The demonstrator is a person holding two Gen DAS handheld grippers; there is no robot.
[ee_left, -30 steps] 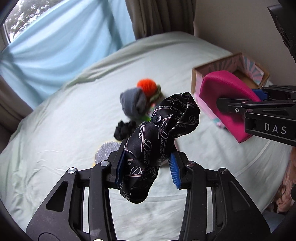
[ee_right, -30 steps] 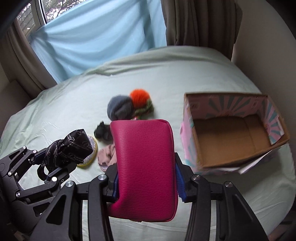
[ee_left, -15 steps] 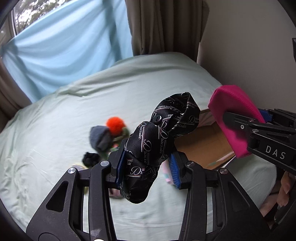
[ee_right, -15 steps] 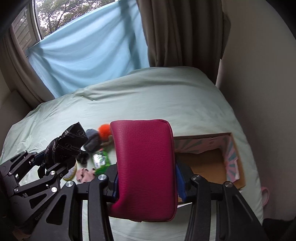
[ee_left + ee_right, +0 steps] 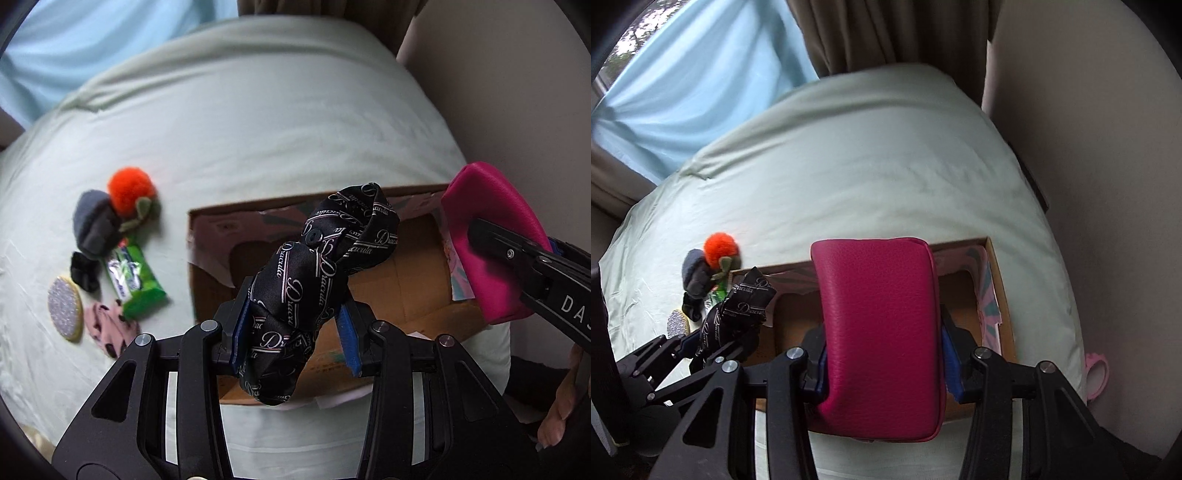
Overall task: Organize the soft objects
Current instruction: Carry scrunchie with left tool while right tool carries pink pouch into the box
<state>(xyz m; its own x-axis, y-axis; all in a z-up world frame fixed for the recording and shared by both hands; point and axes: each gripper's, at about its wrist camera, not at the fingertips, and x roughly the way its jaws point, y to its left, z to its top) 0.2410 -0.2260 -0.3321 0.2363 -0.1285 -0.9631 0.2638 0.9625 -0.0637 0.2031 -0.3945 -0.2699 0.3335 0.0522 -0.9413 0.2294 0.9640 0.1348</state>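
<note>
My left gripper (image 5: 293, 338) is shut on a knotted black satin cloth (image 5: 317, 273) printed with pale script; it hangs above the open cardboard box (image 5: 221, 221) on the bed. My right gripper (image 5: 884, 363) is shut on a magenta leather-look pouch (image 5: 879, 332), also above the cardboard box (image 5: 1001, 291), whose brown floor shows bare. In the right wrist view the left gripper (image 5: 713, 343) with the black cloth (image 5: 746, 299) is at the box's left edge. In the left wrist view the pouch (image 5: 487, 236) is over the box's right side.
Left of the box on the pale green sheet (image 5: 258, 110) lie an orange pom-pom (image 5: 129, 188), a grey soft item (image 5: 92, 221), a small black item (image 5: 83, 269), a green packet (image 5: 135, 284), a glittery disc (image 5: 64, 312) and a pink cloth (image 5: 107, 325). A wall runs along the right.
Both grippers have carried their loads to the right, from over the pile of small items to above the open box. The grips are unchanged.
</note>
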